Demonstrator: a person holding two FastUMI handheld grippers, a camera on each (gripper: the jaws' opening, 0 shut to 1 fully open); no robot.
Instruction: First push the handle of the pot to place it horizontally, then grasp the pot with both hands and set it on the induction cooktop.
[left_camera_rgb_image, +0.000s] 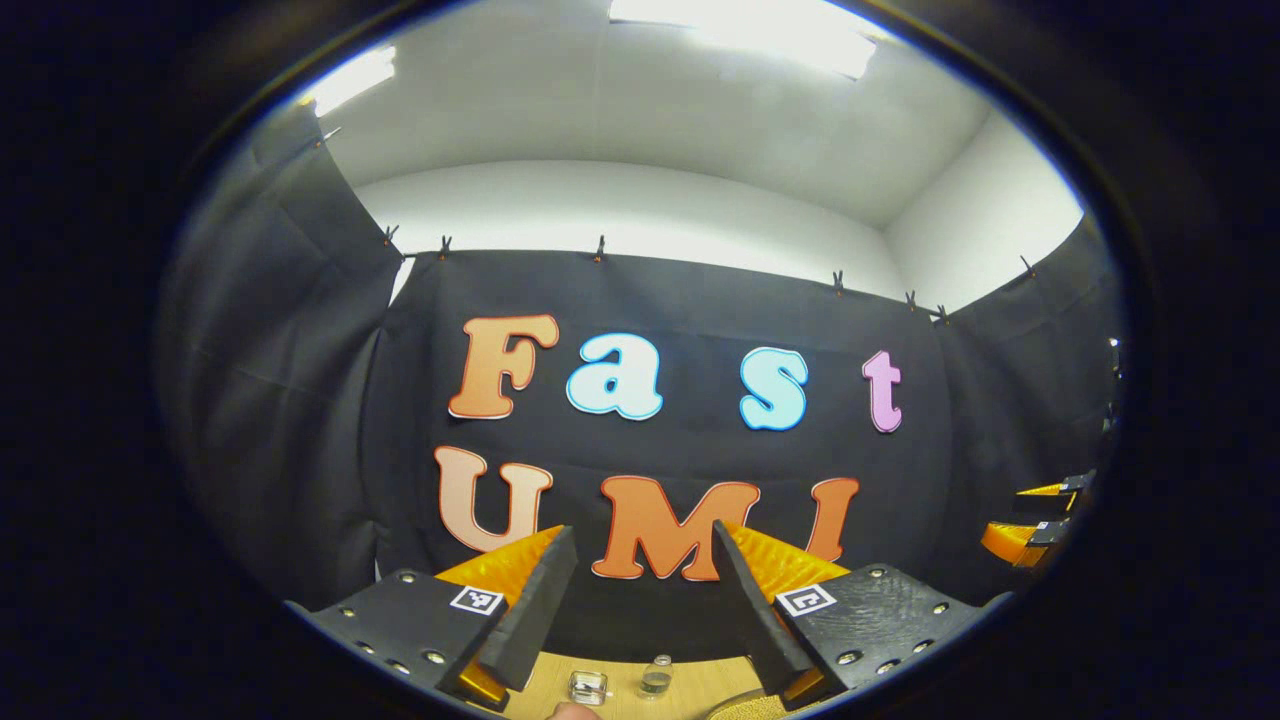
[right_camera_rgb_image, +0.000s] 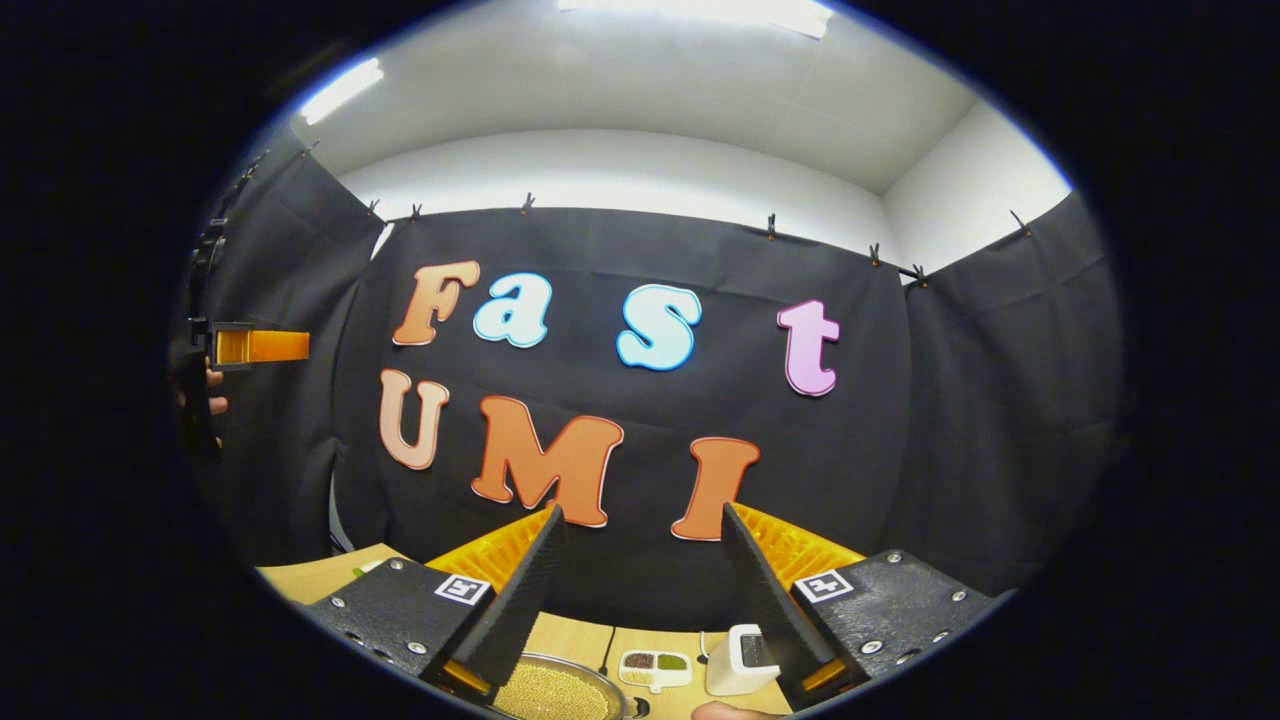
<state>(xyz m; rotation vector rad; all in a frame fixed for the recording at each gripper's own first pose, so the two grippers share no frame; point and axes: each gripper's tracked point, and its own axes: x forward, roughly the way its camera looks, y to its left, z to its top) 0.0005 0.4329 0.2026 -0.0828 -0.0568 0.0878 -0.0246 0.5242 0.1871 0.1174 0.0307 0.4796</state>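
Both of your grippers were held high and level, aimed at the booth wall above the bench (right_camera_rgb_image: 300, 575). The left gripper (left_camera_rgb_image: 640, 590) had its jaws spread with nothing between them, and so did the right gripper (right_camera_rgb_image: 640, 575). Low in the right gripper view, a round metal rim holding small yellowish grains (right_camera_rgb_image: 555, 692) sat near a small dish (right_camera_rgb_image: 655, 668) and a white box (right_camera_rgb_image: 735, 660); whether that rim was the pot, I could not tell, and no handle showed. By my judgement the first step had not begun: you needed to tip both grippers down, find the handle, and bring one gripper beside it to push.
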